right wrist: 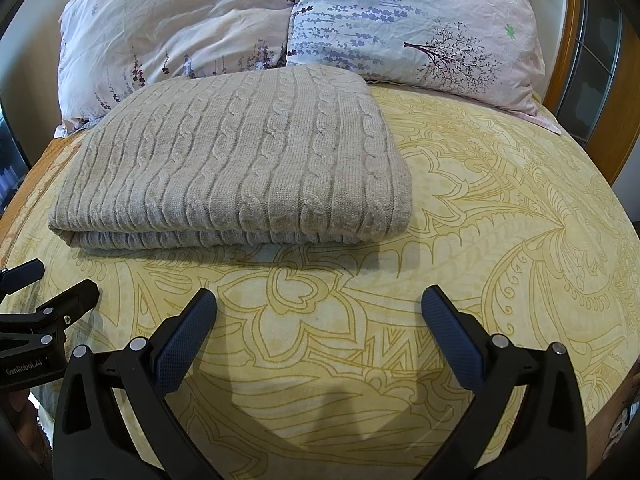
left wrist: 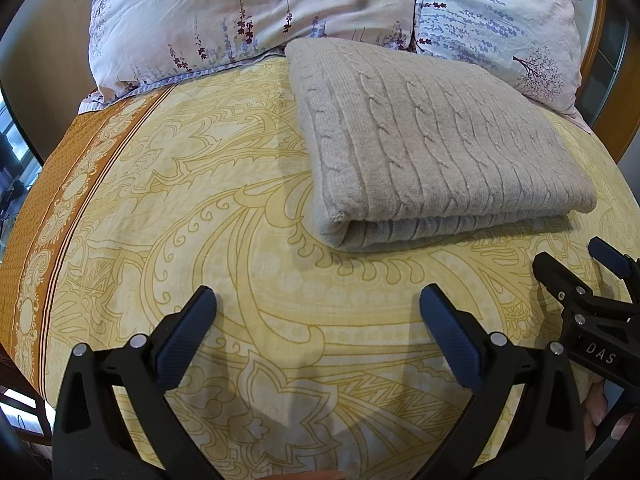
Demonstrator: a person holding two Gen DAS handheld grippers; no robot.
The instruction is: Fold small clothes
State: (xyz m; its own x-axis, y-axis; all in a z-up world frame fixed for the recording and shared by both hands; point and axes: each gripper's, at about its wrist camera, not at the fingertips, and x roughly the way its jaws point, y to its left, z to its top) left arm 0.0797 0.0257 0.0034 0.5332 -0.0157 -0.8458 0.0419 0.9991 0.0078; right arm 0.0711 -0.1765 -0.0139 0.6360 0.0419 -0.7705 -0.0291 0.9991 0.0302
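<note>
A beige cable-knit garment (left wrist: 432,148) lies folded into a thick rectangle on the yellow patterned bedsheet (left wrist: 240,208), its rolled fold edge facing me. It also shows in the right wrist view (right wrist: 240,168). My left gripper (left wrist: 318,304) is open and empty, hovering over the sheet short of the fold edge. My right gripper (right wrist: 319,304) is open and empty too, just in front of the garment's right half. The right gripper appears at the right edge of the left wrist view (left wrist: 576,268); the left gripper appears at the left edge of the right wrist view (right wrist: 52,284).
Two floral pillows (right wrist: 180,36) (right wrist: 420,28) lie behind the garment against a wooden headboard (right wrist: 568,52). An orange border strip (left wrist: 60,208) runs along the bed's left side. The bed edge drops off at left and right.
</note>
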